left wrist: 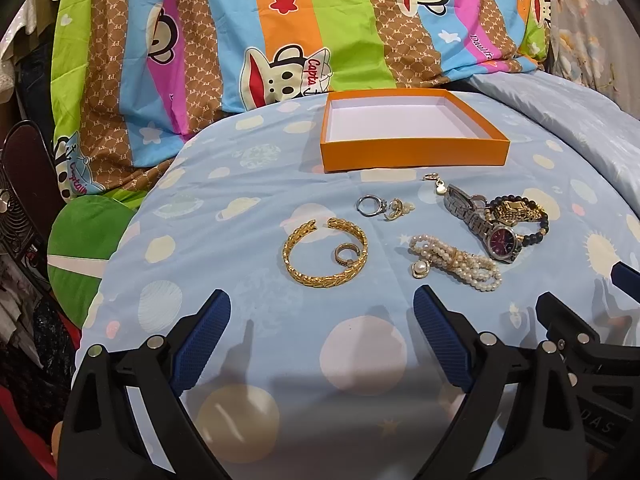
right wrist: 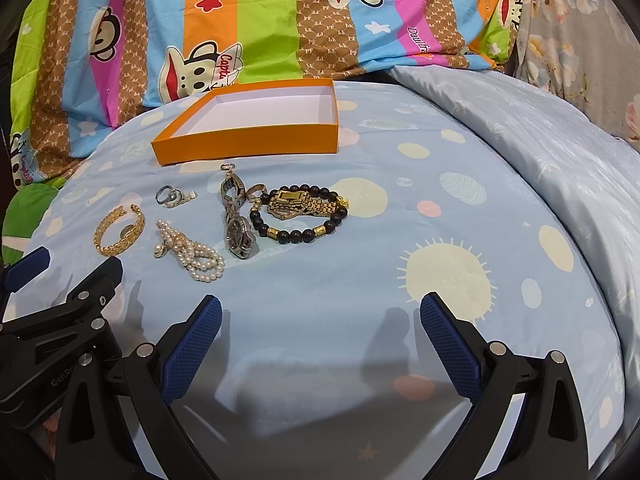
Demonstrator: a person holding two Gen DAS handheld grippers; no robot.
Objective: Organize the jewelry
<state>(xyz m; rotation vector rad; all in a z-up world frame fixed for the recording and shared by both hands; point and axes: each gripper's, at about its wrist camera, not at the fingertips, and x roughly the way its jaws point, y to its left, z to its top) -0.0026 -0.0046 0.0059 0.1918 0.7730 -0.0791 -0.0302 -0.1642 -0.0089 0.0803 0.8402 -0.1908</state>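
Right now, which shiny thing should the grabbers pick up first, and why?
Probably ease the left gripper forward onto the gold bangle. It lies closest ahead of those open jaws, both grippers hold nothing, and the orange box holds nothing yet.

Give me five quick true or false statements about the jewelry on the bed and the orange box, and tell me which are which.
1. The orange box is empty. True.
2. A small ring lies inside the curve of the gold bangle. True.
3. The left tool is shut on the pearl bracelet. False: both it and the right tool are open and hold nothing.
4. The gold watch lies inside the loop of the dark bead bracelet. True.
5. The silver watch sits in the box. False: it lies on the blue sheet, in front of the box.
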